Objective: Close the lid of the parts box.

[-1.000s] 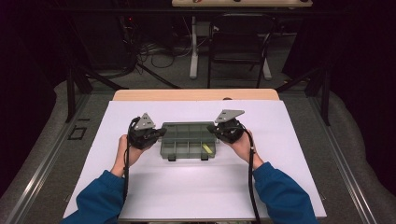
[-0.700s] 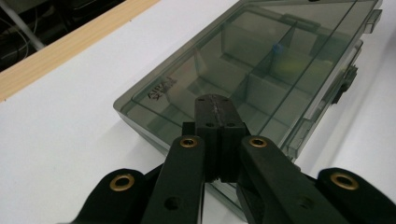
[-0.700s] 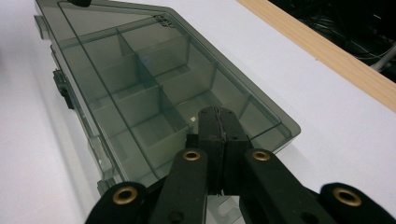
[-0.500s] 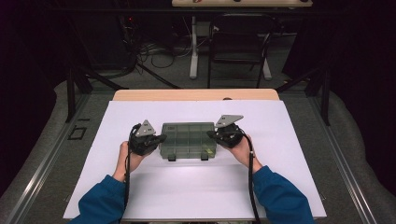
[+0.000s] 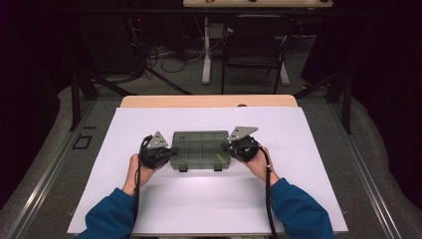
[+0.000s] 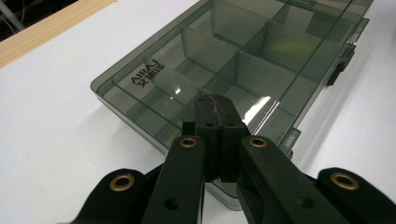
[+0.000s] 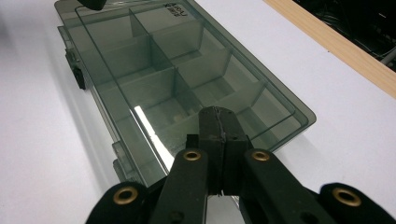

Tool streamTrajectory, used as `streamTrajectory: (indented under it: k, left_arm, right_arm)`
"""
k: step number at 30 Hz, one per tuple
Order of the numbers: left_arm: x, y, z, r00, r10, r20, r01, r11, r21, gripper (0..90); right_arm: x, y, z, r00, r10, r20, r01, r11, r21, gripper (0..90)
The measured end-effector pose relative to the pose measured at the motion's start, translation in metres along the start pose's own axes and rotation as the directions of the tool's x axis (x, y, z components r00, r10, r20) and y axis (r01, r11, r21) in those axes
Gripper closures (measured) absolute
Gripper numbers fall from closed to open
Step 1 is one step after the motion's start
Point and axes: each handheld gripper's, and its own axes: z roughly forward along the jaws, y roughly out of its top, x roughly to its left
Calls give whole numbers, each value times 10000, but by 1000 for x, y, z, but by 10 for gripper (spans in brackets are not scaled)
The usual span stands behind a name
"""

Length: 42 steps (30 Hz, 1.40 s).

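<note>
A smoky clear plastic organizer box with its lid down lies flat in the middle of the white table top. Dividers split its inside into several compartments, which look empty. My left gripper is at the box's left end, jaws shut with nothing between them. In the left gripper view its tip sits over the lid of the box. My right gripper mirrors it at the right end, shut and empty, its tip over the box lid. I cannot tell whether either tip touches the lid.
Two dark latches sit on the box's near edge. The white sheet covers the table, with a wooden strip at the far edge. Chair legs and cables lie on the floor beyond.
Both grippers have shifted slightly toward me along the box's ends. The box looks a little flatter than a second ago and has kept its place.
</note>
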Motion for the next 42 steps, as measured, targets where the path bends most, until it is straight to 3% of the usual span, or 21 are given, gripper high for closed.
streamTrajectory:
  k: [7, 15, 22, 27, 38, 39, 42]
  left_arm:
    - [0, -2, 3, 10000, -29, 22, 29, 10000, 81, 900]
    - [1, -3, 3, 9997, -191, 129, 190, 9998, 62, 900]
    - [0, -2, 3, 10000, -12, 34, 11, 9999, 138, 900]
    - [0, -3, 4, 9996, -255, 72, 254, 9997, 56, 900]
    - [-3, -3, 6, 9993, -378, -39, 378, 9993, -31, 900]
    - [-4, -3, 8, 9995, -311, -35, 312, 9994, 179, 900]
    - [-7, -3, 10, 9995, -209, -218, 212, 9997, 145, 900]
  right_arm:
    - [3, -3, 5, 9999, -77, -153, 83, 9992, 404, 900]
    - [3, -4, 7, 9997, 34, -232, -24, 9991, 428, 900]
    - [2, -4, 7, 9996, 51, -295, -38, 9990, 445, 900]
    - [0, -6, 7, 9991, 230, -365, -217, 9991, 363, 900]
    - [-7, -8, 8, 9938, 745, -826, -723, 9970, 283, 900]
    - [-7, -8, 8, 9933, 767, -870, -745, 9968, 280, 900]
    - [-7, -10, 11, 9935, 710, -893, -665, 9964, 519, 900]
